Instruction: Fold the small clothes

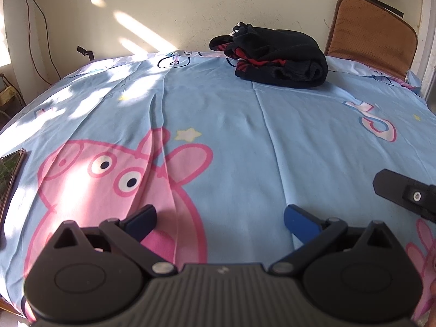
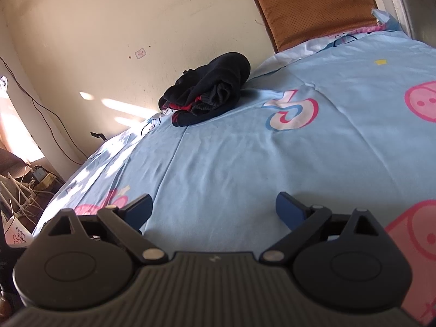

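Closest in, both tools hang above the near part of the bed with nothing in them. The left gripper (image 1: 219,222) has its blue-padded fingers spread wide over the pink cartoon pig printed on the bedsheet (image 1: 231,141); the right gripper (image 2: 214,209) stands released too, jaws as far apart as they go, over plain blue cloth. In the left wrist view one black finger of the right gripper shows at the right edge, so the two tools sit side by side, near each other. A phone (image 1: 11,174) lies on the sheet at the far left of that view.

Beyond the tongs runs a broad stretch of bare sheet, creased lengthwise and dappled with sunlight on the left.

Farther still, well apart from both tools and close to the wall, lies the black garment (image 1: 278,57), a bundled heap with red striped trim showing at its left end. Its long axis appears to run across the bed, roughly parallel to the wall. From the left gripper it lies ahead and a little to the right; from the right gripper, ahead and slightly to the left. So it sits about between the two lines of reach, neither hand clearly nearer. A brown chair cushion (image 1: 373,32) leans against the wall just right of it.

Judging from this, the reach must go straight forward across the sheet.
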A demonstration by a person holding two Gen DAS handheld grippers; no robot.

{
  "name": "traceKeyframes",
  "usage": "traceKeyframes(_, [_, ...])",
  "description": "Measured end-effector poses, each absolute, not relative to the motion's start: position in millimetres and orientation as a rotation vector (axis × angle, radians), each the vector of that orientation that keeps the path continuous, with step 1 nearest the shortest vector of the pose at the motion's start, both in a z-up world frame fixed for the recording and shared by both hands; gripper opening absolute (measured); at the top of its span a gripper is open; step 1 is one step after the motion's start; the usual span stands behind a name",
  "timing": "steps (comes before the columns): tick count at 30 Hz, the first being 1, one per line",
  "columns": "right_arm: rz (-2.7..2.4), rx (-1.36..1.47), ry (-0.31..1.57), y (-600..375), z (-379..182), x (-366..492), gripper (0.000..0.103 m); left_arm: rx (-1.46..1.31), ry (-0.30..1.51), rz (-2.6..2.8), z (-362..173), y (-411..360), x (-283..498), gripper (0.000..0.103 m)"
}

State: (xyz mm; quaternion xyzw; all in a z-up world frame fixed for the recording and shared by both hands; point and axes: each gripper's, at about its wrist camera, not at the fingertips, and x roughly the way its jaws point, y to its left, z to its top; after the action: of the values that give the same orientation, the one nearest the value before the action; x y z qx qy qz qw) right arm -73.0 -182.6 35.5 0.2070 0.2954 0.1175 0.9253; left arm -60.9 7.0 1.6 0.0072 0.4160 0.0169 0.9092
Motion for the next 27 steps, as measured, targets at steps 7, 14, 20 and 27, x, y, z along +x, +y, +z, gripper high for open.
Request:
traceKeyframes(7, [0.225,0.422,0.661,-183.6,42.9,-63.5,0.100,0.035,0.906,0.004,9.4,8.5,-53.7,0.103])
traceKeyframes(14, [0.202,0.361,0.629,-181.8,66.1,-57.3,0.102,0.088,0.843,0.046,32.6,6.7,-47.5,0.103])
traceKeyframes(20, [0.233,0.288,0.588,-174.7,86.6,-52.7,0.103,0.129,0.779,0.109,46.8,10.6,-42.2,0.103])
traceKeyframes(27, [0.230,0.310,0.557,-168.9,92.8,-48.9,0.103,0.154,0.747,0.175,51.4,19.3,-39.5,0.103])
